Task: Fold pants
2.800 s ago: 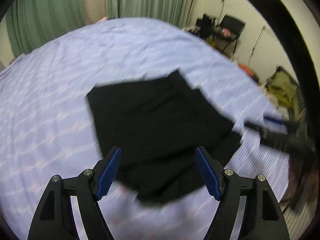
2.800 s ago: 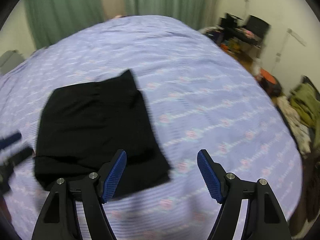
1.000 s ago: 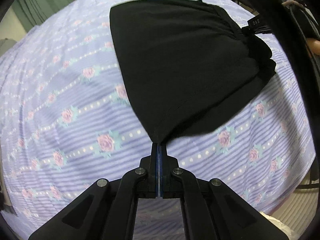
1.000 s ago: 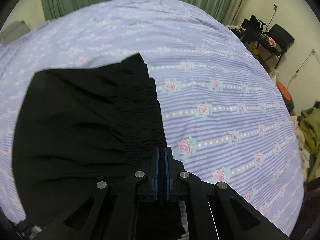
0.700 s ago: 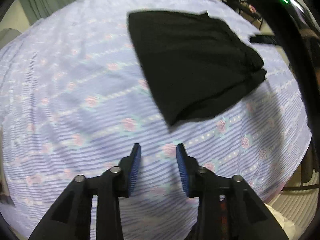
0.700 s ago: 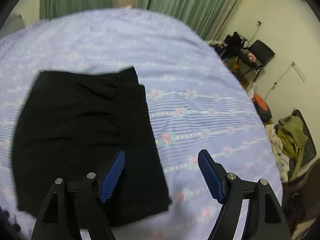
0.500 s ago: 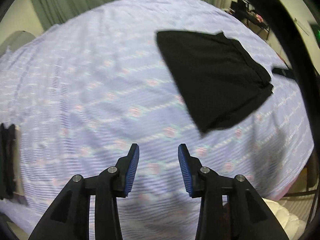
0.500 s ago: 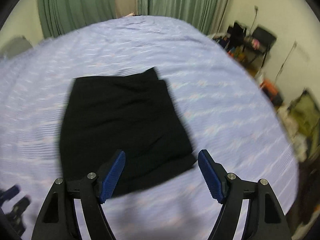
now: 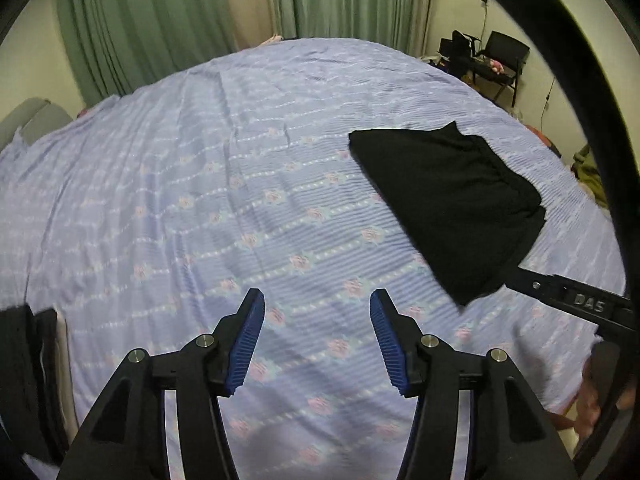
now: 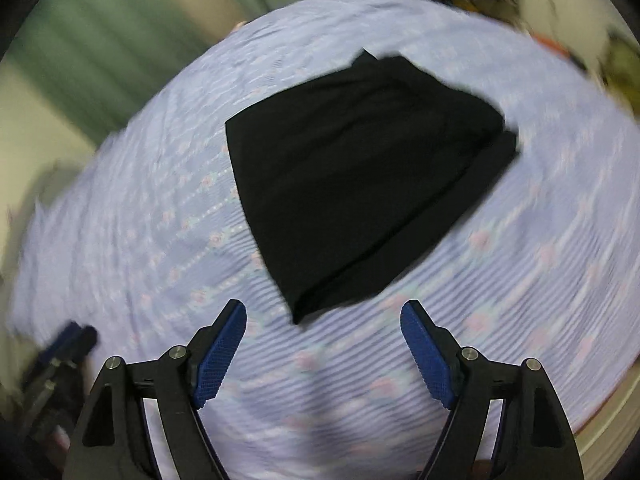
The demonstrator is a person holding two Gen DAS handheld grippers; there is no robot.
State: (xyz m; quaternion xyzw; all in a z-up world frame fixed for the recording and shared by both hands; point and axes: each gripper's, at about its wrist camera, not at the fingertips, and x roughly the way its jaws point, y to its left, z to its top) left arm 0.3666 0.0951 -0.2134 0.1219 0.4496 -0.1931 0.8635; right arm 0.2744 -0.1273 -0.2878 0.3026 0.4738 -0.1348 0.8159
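Observation:
The black pants [image 9: 448,204] lie folded into a compact rectangle on the lilac flowered bedsheet [image 9: 248,184], at the right in the left wrist view. My left gripper [image 9: 317,340] is open and empty, above bare sheet to the left of the pants. In the right wrist view the pants [image 10: 360,176] lie just ahead of my right gripper [image 10: 323,344], which is open and empty and clear of the cloth. That view is motion-blurred. The right gripper's body [image 9: 576,302] shows at the right edge of the left view.
Green curtains [image 9: 160,20] hang behind the bed. A black chair [image 9: 500,60] and clutter stand at the far right by the wall. A dark object [image 9: 28,380] sits at the bed's left edge. My left gripper [image 10: 60,360] shows blurred at lower left in the right view.
Both grippers let go of the pants, opened and pulled back. The left one swung left, the right one is still moving. The folded pants stay on the bed.

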